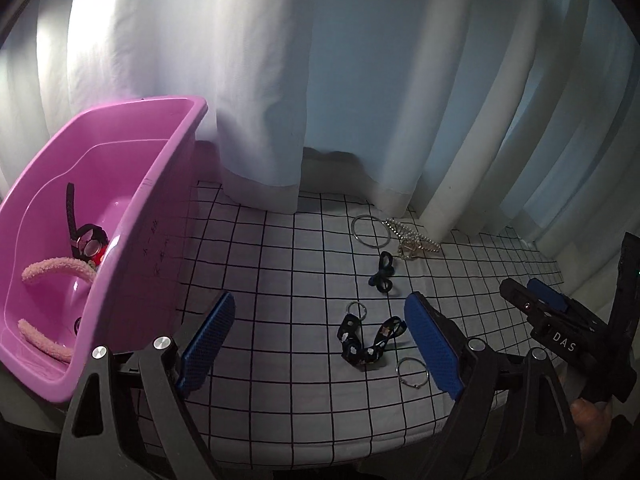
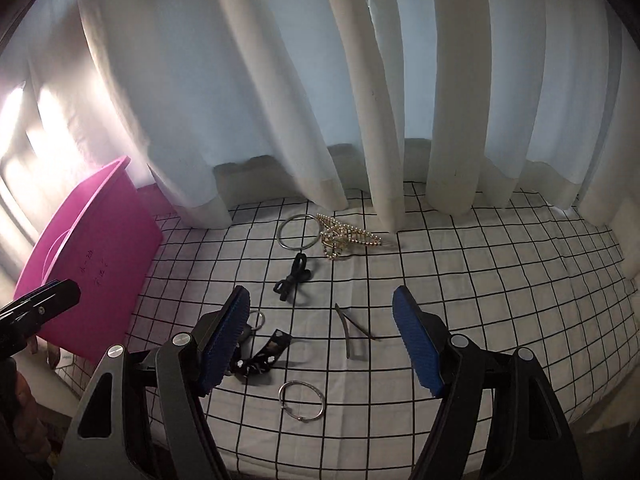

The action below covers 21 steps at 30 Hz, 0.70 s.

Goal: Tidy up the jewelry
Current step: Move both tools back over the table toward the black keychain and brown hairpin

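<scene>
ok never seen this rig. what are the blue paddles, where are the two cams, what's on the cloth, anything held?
No robot arm: a person holds a two-finger gripper in each hand, with a fisheye camera on each looking along its blue-padded fingers. One picture is from the left gripper, the other from the right gripper. Both stand open and hold nothing.

On the checked cloth lie a large metal ring, a gold beaded piece, a black bow, a patterned black clip, a small ring and a thin hairpin. The pink bin on the left holds a watch and a fuzzy headband.
</scene>
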Each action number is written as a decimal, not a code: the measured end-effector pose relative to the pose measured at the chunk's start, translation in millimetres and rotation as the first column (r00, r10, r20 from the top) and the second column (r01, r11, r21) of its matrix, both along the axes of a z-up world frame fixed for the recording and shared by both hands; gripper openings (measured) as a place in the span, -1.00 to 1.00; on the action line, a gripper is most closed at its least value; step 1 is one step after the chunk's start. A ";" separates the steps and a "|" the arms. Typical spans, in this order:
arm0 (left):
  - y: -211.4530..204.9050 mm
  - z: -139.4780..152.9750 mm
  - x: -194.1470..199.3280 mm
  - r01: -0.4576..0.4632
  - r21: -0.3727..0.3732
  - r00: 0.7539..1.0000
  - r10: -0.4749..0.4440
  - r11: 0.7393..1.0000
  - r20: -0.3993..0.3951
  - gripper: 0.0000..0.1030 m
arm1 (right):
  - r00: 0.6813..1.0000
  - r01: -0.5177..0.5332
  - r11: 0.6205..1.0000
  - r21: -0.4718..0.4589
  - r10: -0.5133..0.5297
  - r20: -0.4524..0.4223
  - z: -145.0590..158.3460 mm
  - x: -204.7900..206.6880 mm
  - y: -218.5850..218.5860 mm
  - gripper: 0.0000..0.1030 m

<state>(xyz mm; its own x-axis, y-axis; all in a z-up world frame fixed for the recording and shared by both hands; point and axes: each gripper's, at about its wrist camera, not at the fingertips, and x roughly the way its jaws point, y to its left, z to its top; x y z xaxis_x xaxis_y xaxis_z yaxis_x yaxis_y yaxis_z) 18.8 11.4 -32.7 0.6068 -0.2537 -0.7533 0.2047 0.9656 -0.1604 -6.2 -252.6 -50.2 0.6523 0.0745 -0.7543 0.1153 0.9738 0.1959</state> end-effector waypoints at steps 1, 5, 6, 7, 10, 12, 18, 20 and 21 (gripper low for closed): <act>-6.8 -7.9 -0.2 -0.008 0.008 1.000 0.009 1.000 -0.009 0.65 | 1.000 -0.003 1.000 0.002 0.003 -0.012 -7.4 -1.9 -6.9 0.37; -24.8 -41.5 -0.3 -0.083 0.050 0.994 0.086 0.995 -0.066 0.65 | 0.998 -0.024 0.999 0.037 0.026 -0.065 -38.7 -7.7 -32.9 0.37; -26.1 -48.6 -1.7 -0.100 0.055 0.992 0.104 0.993 -0.077 0.65 | 0.997 -0.030 0.999 0.043 0.033 -0.068 -45.2 -8.7 -36.5 0.37; -29.5 -56.0 -2.7 -0.118 0.072 0.989 0.124 0.990 -0.086 0.65 | 0.996 -0.042 0.998 0.047 0.045 -0.072 -52.1 -8.8 -39.9 0.37; -36.5 -77.0 -6.7 -0.154 0.124 0.981 0.166 0.980 -0.096 0.65 | 0.990 -0.091 0.994 0.059 0.096 -0.102 -72.3 -4.6 -47.1 0.37; -39.8 -88.2 -6.6 -0.175 0.131 0.977 0.189 0.976 -0.103 0.65 | 0.986 -0.124 0.990 0.071 0.131 -0.107 -82.7 -0.7 -49.5 0.37; -49.7 -117.4 9.4 -0.207 0.136 0.966 0.224 0.969 -0.128 0.65 | 0.972 -0.196 0.977 0.083 0.205 -0.112 -102.6 15.7 -39.9 0.37; -53.5 -124.9 15.1 -0.199 0.147 0.969 0.217 0.969 -0.121 0.65 | 0.971 -0.206 0.976 0.077 0.214 -0.109 -109.8 22.3 -34.3 0.37; -56.1 -128.7 18.0 -0.189 0.153 0.971 0.208 0.970 -0.117 0.65 | 0.971 -0.205 0.976 0.071 0.212 -0.108 -112.9 25.2 -31.4 0.37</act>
